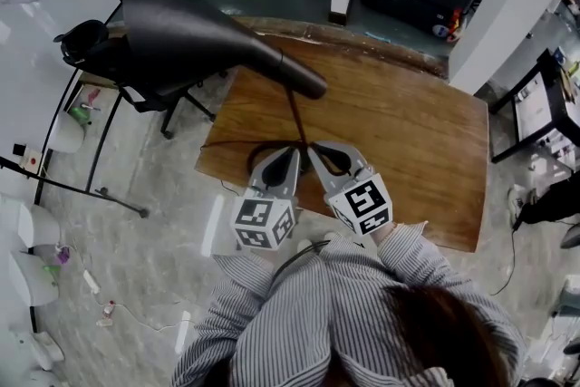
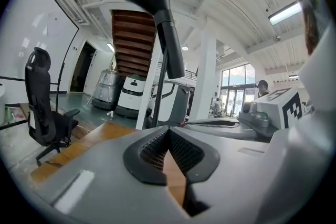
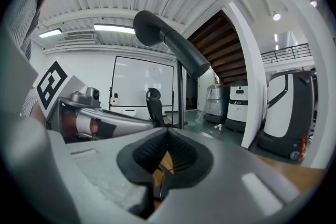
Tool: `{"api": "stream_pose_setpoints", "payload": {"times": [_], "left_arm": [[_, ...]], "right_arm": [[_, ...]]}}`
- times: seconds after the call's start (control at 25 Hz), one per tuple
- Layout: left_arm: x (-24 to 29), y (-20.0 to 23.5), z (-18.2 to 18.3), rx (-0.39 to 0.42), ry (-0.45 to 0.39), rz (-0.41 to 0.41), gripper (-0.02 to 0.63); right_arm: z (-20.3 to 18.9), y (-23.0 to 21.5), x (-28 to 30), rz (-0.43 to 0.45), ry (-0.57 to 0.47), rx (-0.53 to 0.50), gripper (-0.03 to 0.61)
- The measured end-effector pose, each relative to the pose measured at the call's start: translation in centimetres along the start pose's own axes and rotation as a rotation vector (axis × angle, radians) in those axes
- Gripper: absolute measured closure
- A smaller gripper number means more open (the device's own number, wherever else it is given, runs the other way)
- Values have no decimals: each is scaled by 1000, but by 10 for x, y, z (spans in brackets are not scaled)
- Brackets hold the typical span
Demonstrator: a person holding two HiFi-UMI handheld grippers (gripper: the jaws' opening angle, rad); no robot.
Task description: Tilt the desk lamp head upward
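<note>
The black lamp head (image 1: 204,27) stands above and ahead of both jaw pairs, on a thin stem (image 1: 295,109). It is probably light and stiff-hinged (a smooth cone), so it is best taken at its neck. The left gripper (image 1: 292,151) and right gripper (image 1: 316,149) are closed and empty.

The desk lamp (image 1: 181,23) stands on the table (image 1: 408,131), with a chair (image 1: 91,50) left of it.
</note>
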State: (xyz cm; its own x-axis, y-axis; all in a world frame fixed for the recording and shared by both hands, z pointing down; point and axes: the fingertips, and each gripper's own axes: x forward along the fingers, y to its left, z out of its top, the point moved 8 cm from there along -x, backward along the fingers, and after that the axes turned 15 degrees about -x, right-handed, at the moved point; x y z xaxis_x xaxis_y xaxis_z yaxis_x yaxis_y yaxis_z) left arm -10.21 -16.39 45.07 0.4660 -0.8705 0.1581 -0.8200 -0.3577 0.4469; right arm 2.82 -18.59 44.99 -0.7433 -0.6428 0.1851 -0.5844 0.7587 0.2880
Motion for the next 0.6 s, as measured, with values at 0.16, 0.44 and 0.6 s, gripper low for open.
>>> {"api": "stream_pose_setpoints", "payload": {"times": [0.16,0.44,0.6], "left_arm": [[0,0,-1,-11,2,-16,611],[4,-4,-3,-9,9,-35,611],[5,-4,-3,-7,16,-31,611]], "right_arm": [[1,0,1,0,-3,0,577],[2,1,1,-5,3,-42,577],[2,-1,1,-10,1,-37,577]]}}
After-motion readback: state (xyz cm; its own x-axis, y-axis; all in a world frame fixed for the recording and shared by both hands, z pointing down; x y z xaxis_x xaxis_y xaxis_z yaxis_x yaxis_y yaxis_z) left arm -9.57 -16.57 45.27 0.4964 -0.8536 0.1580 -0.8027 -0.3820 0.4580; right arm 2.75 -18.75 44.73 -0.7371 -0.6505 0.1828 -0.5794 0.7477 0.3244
